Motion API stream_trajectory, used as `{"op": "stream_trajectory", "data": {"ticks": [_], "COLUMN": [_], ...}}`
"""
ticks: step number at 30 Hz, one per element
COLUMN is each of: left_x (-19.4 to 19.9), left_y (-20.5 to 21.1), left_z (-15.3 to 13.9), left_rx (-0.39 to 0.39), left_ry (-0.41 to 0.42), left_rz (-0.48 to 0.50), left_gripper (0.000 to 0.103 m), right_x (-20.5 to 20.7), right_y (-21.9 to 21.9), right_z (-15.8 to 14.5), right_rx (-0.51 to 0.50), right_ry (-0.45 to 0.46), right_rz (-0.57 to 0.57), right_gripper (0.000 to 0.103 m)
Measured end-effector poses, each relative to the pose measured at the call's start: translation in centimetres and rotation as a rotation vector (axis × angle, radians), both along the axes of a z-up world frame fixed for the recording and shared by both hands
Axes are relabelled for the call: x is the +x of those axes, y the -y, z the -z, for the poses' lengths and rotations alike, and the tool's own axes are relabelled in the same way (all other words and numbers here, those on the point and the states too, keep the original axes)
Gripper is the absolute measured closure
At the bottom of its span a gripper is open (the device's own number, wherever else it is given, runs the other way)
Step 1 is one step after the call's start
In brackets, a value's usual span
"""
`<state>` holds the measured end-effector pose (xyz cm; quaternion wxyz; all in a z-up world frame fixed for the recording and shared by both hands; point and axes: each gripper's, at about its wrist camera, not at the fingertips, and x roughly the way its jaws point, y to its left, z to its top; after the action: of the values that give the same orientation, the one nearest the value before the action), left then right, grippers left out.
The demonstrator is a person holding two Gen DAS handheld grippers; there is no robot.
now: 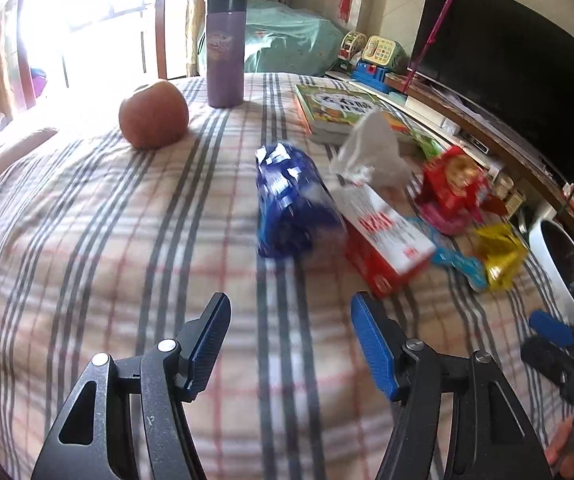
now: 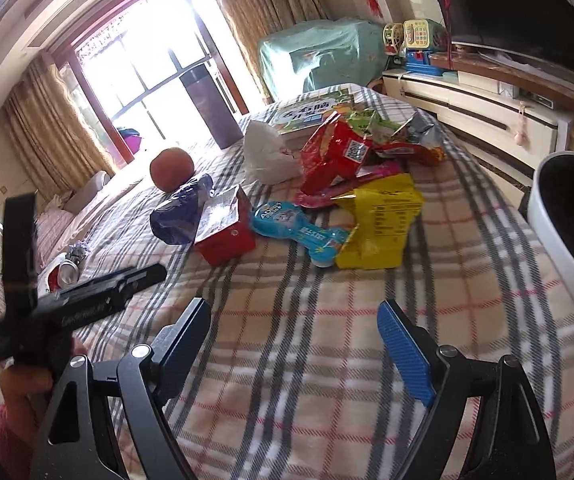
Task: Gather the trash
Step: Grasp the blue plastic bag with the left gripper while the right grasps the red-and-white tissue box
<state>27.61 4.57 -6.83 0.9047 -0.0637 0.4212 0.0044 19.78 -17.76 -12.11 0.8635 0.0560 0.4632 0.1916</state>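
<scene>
Trash lies in a heap on the plaid tablecloth [image 1: 127, 240] [image 2: 307, 360]: a crumpled blue wrapper [image 1: 295, 204] [image 2: 181, 216], a red and white box [image 1: 383, 240] [image 2: 227, 232], a white tissue [image 1: 371, 152] [image 2: 267, 152], a red snack bag [image 1: 453, 184] [image 2: 335, 152], a yellow bag [image 1: 501, 254] [image 2: 379, 228] and a light blue wrapper [image 1: 459, 264] [image 2: 299, 232]. My left gripper [image 1: 291, 312] hovers open in front of the blue wrapper, nothing between its fingers. My right gripper [image 2: 295, 316] stands open short of the yellow bag, also empty. A white bin [image 1: 563, 272] [image 2: 567, 232] sits at the table's right edge.
An apple [image 1: 153, 114] [image 2: 171, 168], a purple tumbler [image 1: 225, 50] [image 2: 211, 108] and picture books [image 1: 339, 110] [image 2: 313, 114] stand at the far side. A TV [image 1: 507, 76] and toys [image 1: 379, 56] line the right wall. The left tool's handle [image 2: 75, 304] shows at left in the right wrist view.
</scene>
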Motion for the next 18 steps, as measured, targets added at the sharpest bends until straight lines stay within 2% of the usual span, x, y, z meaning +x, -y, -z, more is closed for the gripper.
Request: {"op": "stream_trajectory", "data": {"ticks": [6,7,8,9,11,14,18], "left_x": [3.7,4.1,4.4,4.7,5.1,4.9,3.1], "left_y": [-0.2,-0.2,-0.2,-0.2,-0.7,-1.1,-2.1], "left_z": [0.8,0.9,1.1,1.3,1.8,2.1,1.6], "left_rx": [0.025,0.025,0.025,0.016,-0.009,-0.025,-0.058], "left_ry": [0.022,0.026,0.026,0.021,0.012,0.013,0.025], "left_rz": [0.023,0.029,0.031,0.042,0.053,0.055,0.047], "left_gripper": [0.041,0.046,0.062,0.071,0.083,0.088,0.089], "right_x": [0.7,0.8,0.9,1.0,1.4,1.9,2.6], "right_y": [-0.8,-0.9,-1.1,-1.2,-1.5,-2.0,-3.3], "right_z": [0.5,0.5,0.5,0.5,0.5,0.5,0.4], "right_rx": [-0.005,-0.005,-0.007,-0.008,-0.011,-0.009,-0.008], "right_ry": [-0.012,-0.013,-0.014,-0.014,-0.013,-0.011,-0.007], "right_rz": [-0.003,-0.005,-0.008,-0.011,-0.014,-0.023,-0.055], "right_gripper": [0.020,0.021,0.021,0.021,0.024,0.027,0.033]}}
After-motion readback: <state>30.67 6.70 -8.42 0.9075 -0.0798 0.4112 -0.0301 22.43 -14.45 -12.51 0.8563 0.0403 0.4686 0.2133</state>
